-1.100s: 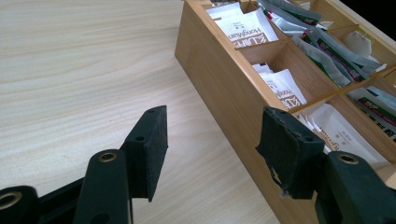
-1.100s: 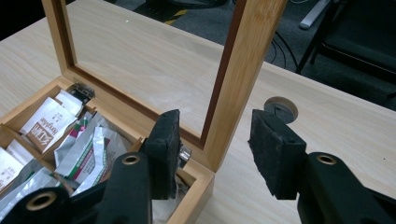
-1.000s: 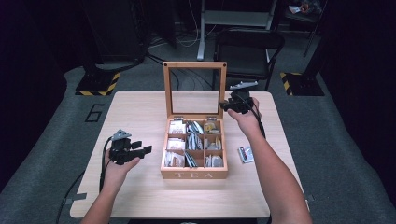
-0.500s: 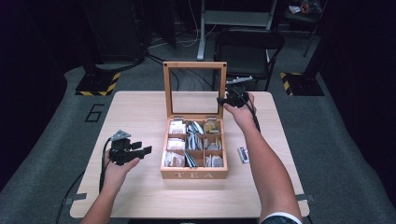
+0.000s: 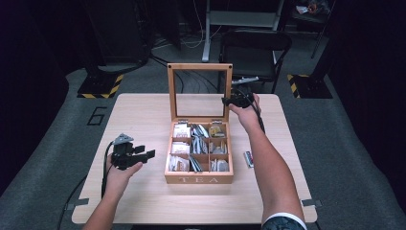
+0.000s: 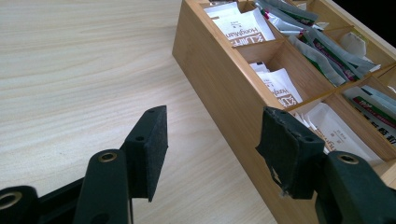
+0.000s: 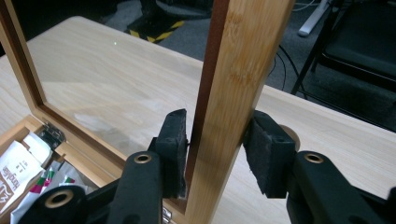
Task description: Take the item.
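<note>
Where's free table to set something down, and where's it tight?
Free: the table left of the tea box, beyond the left gripper, and the front strip between box and near edge. Tight: the right side, with the forearm, a small packet, and the right gripper at the upright lid.

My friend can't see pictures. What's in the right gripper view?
The right gripper has just closed its black jaws around the wooden frame of the tea box lid, which stands upright. Tea packets lie in the box below, at the left.
</note>
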Action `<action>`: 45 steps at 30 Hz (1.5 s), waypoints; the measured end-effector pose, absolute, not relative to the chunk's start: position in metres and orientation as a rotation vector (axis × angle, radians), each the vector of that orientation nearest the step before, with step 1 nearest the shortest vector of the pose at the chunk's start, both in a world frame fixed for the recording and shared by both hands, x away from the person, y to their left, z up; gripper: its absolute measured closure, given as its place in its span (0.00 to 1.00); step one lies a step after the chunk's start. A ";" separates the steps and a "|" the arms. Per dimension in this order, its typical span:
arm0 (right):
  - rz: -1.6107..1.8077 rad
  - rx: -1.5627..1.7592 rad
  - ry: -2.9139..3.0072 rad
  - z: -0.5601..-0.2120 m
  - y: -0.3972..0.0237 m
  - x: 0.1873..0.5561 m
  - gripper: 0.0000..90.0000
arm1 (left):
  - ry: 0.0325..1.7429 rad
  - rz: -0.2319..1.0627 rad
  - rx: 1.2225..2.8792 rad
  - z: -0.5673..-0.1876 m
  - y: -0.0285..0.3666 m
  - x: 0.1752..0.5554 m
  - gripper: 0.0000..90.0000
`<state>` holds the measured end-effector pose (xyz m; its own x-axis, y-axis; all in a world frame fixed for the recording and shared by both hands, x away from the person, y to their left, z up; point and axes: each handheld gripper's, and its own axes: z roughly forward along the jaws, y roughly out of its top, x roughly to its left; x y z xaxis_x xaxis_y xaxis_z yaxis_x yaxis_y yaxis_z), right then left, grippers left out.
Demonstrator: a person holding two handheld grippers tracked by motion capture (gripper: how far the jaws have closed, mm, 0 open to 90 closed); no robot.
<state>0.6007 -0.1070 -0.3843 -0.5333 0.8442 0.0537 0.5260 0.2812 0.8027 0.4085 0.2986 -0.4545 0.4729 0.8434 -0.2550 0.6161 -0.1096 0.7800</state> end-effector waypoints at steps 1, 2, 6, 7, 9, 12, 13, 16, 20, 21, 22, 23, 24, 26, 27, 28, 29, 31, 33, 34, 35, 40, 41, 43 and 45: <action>1.127 1.233 2.178 -0.384 -0.107 0.601 0.66 | 1.232 0.316 1.816 -0.455 0.299 0.409 0.47; 1.125 1.231 2.179 -0.383 -0.106 0.602 0.67 | 1.232 0.316 1.816 -0.455 0.299 0.409 0.47; 1.143 1.244 2.202 -0.380 -0.110 0.603 0.70 | 1.232 0.319 1.811 -0.454 0.299 0.408 0.47; 1.151 1.261 2.201 -0.380 -0.111 0.603 0.70 | 1.234 0.317 1.809 -0.454 0.299 0.408 0.47; 1.170 1.275 2.203 -0.380 -0.112 0.602 0.71 | 1.233 0.320 1.814 -0.454 0.299 0.409 0.47; 1.183 1.279 2.206 -0.379 -0.114 0.600 0.72 | 1.230 0.324 1.813 -0.454 0.300 0.409 0.47; 1.186 1.276 2.205 -0.379 -0.114 0.600 0.72 | 1.237 0.317 1.809 -0.454 0.299 0.409 0.47; 1.198 1.272 2.205 -0.378 -0.115 0.597 0.72 | 1.241 0.318 1.806 -0.453 0.300 0.409 0.47; 1.209 1.244 2.200 -0.378 -0.116 0.590 0.73 | 1.244 0.319 1.800 -0.453 0.301 0.409 0.47; 1.200 1.225 2.206 -0.377 -0.116 0.588 0.73 | 1.243 0.322 1.796 -0.453 0.301 0.409 0.47; 1.198 1.228 2.208 -0.376 -0.116 0.587 0.73 | 1.241 0.328 1.789 -0.453 0.301 0.410 0.47; 1.200 1.208 2.208 -0.376 -0.117 0.585 0.73 | 1.237 0.313 1.807 -0.452 0.302 0.410 0.47; 1.203 1.203 2.207 -0.376 -0.117 0.583 0.73 | 1.239 0.315 1.804 -0.451 0.302 0.410 0.47; 1.209 1.186 2.197 -0.377 -0.117 0.580 0.73 | 1.237 0.318 1.805 -0.450 0.301 0.410 0.47; 1.212 1.166 2.193 -0.378 -0.118 0.579 0.73 | 1.233 0.324 1.807 -0.450 0.301 0.410 0.47; 1.221 1.168 2.184 -0.379 -0.118 0.577 0.73 | 1.234 0.320 1.813 -0.450 0.301 0.411 0.47; 1.227 1.171 2.180 -0.379 -0.118 0.575 0.73 | 1.236 0.322 1.805 -0.449 0.300 0.411 0.47; 1.232 1.156 2.167 -0.380 -0.117 0.572 0.73 | 1.233 0.311 1.815 -0.447 0.299 0.413 0.47; 1.232 1.135 2.161 -0.381 -0.118 0.570 0.73 | 1.228 0.312 1.815 -0.444 0.297 0.415 0.47; 1.239 1.139 2.155 -0.381 -0.117 0.569 0.73 | 1.222 0.317 1.813 -0.442 0.295 0.417 0.47; 1.239 1.132 2.160 -0.381 -0.118 0.567 0.73 | 1.217 0.315 1.820 -0.440 0.294 0.417 0.47; 1.228 1.104 2.177 -0.379 -0.118 0.562 0.71 | 1.200 0.318 1.828 -0.427 0.288 0.428 0.47; 1.231 1.105 2.179 -0.379 -0.118 0.560 0.71 | 1.194 0.321 1.834 -0.422 0.286 0.430 0.47; 1.230 1.094 2.184 -0.379 -0.118 0.559 0.71 | 1.181 0.349 1.821 -0.413 0.282 0.436 0.47; 1.228 1.088 2.186 -0.379 -0.118 0.557 0.71 | 1.174 0.346 1.829 -0.405 0.280 0.441 0.47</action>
<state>0.5570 -0.1184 -0.3789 -0.6135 0.7893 0.0254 0.4322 0.3087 0.8473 0.4408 0.2796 -0.4048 0.5084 0.8317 -0.2233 0.5775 -0.1369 0.8048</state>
